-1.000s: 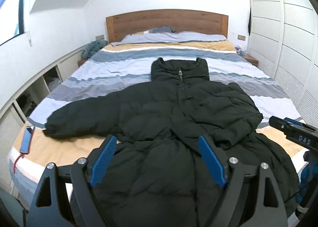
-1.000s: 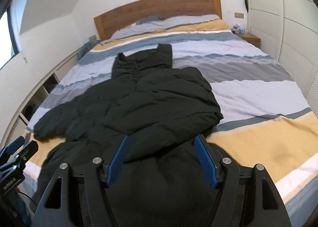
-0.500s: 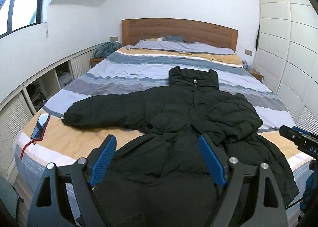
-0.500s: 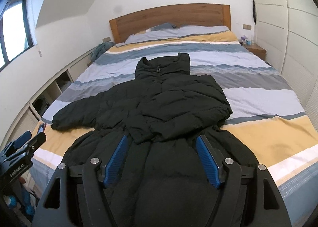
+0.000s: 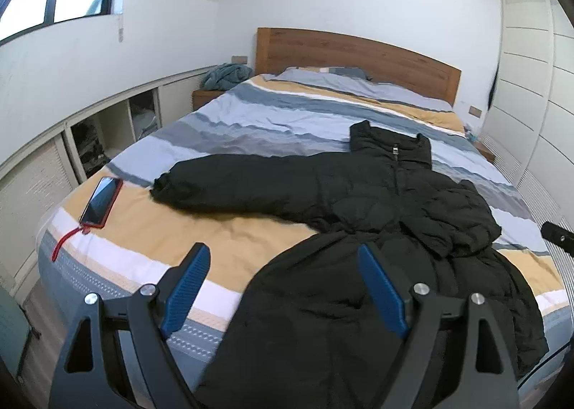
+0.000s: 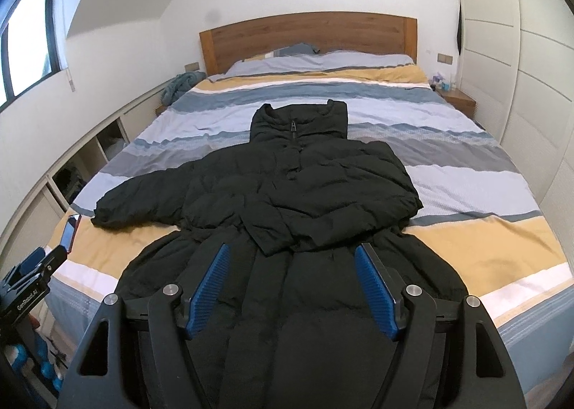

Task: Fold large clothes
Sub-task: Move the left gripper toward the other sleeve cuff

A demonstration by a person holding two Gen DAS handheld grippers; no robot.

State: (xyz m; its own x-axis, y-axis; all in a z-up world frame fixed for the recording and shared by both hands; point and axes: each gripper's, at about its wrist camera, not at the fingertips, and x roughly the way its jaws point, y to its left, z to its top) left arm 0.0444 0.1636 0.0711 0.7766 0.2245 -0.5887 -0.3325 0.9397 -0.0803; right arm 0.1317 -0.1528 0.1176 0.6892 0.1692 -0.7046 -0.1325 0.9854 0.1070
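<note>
Striped bed (image 5: 287, 122) against wooden headboard (image 6: 305, 36), black puffer jacket (image 6: 297, 194) spread front-up along it, hem draping over foot edge. Bare bedding along both sides. Left gripper (image 5: 283, 287) spread wide, holding nothing; right gripper (image 6: 292, 287) likewise, above hem. Red-cased phone (image 5: 101, 201) near left corner, plain from left wrist, only edge-on from right. One sleeve (image 5: 229, 186) stretched toward phone, apart from it.

The left black two-finger gripper with blue ribbed pads (image 5: 283, 287) points forward, fingers spread wide, nothing between them. The right black two-finger gripper with blue ribbed pads (image 6: 292, 289) is likewise level, fingers apart, empty.
</note>
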